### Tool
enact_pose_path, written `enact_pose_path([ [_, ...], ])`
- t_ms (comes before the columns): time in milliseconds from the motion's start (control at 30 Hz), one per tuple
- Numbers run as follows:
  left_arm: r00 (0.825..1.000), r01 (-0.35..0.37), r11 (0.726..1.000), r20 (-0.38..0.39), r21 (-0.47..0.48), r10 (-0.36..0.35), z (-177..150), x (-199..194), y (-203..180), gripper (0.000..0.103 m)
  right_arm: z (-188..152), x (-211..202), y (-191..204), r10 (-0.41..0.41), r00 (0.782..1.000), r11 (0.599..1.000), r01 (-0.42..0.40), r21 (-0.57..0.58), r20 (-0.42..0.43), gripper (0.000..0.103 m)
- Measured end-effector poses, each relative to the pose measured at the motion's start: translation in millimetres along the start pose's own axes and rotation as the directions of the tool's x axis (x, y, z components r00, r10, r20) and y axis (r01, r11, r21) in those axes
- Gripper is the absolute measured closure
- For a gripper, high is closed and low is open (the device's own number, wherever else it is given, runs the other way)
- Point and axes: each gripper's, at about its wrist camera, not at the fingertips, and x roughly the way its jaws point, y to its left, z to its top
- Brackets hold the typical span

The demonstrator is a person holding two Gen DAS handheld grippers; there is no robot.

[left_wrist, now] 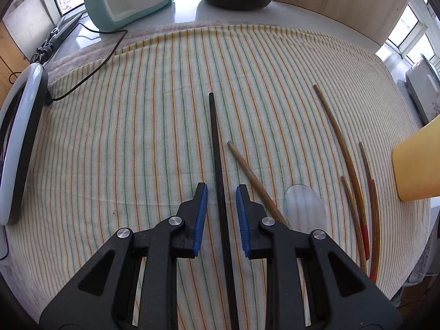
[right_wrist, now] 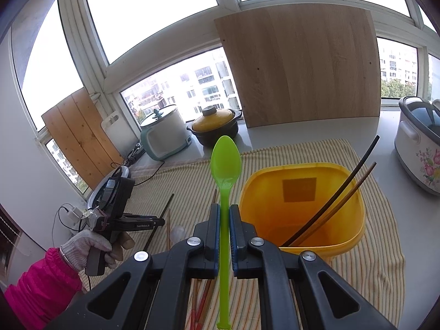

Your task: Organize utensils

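Note:
My left gripper (left_wrist: 221, 189) is open low over the striped cloth (left_wrist: 137, 126), its jaws on either side of a black chopstick (left_wrist: 216, 148) without touching it. A brown chopstick (left_wrist: 253, 178) and a clear plastic spoon (left_wrist: 304, 209) lie just right of it. Several more brown chopsticks (left_wrist: 354, 181) lie further right. My right gripper (right_wrist: 225, 209) is shut on the handle of a green plastic spoon (right_wrist: 225, 162), bowl up, left of the yellow bin (right_wrist: 299, 206). The bin holds a black chopstick (right_wrist: 343, 189) and a brown one (right_wrist: 354, 189). The left gripper also shows in the right wrist view (right_wrist: 162, 221).
A ring light (left_wrist: 19, 143) and its cable (left_wrist: 90, 74) lie at the cloth's left edge. A teal rice cooker (right_wrist: 165, 134), a black pot with a yellow lid (right_wrist: 214, 126) and a wooden board (right_wrist: 299, 66) stand at the back. A flowered cooker (right_wrist: 418, 143) stands at right.

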Motion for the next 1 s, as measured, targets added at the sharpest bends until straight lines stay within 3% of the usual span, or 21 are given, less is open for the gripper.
enact_pose_path([
  [133,0.999,-0.04,0.998,0.035,0.049,0.038,-1,2,-6,0.086,-1,-2,0,-0.002,1.0,1.0,0.002,0.0,0.003,0.099],
  [167,0.998,-0.038,0.998,0.043,0.059,0.036,-2,2,-7,0.096,-1,-3,0,-0.001,1.0,1.0,0.001,0.002,0.004,0.099],
  [267,0.999,0.014,1.0,0.048,0.01,-0.014,-2,-2,-2,0.1,-1,-6,-1,-0.007,1.0,1.0,0.007,0.008,0.009,0.099],
  [467,0.988,0.085,0.995,0.13,-0.044,-0.079,-3,-37,7,0.1,1,-11,-4,-0.017,1.0,1.0,0.017,0.011,0.023,0.099],
  [667,0.961,0.135,0.991,0.244,-0.007,-0.13,-5,-93,-1,0.1,4,-16,-5,-0.023,0.999,1.0,0.023,0.014,0.045,0.099],
  [1000,0.896,0.211,0.975,0.385,0.067,-0.22,-11,-168,-27,0.1,9,-22,-10,-0.039,0.997,0.999,0.037,0.02,0.073,0.099],
])
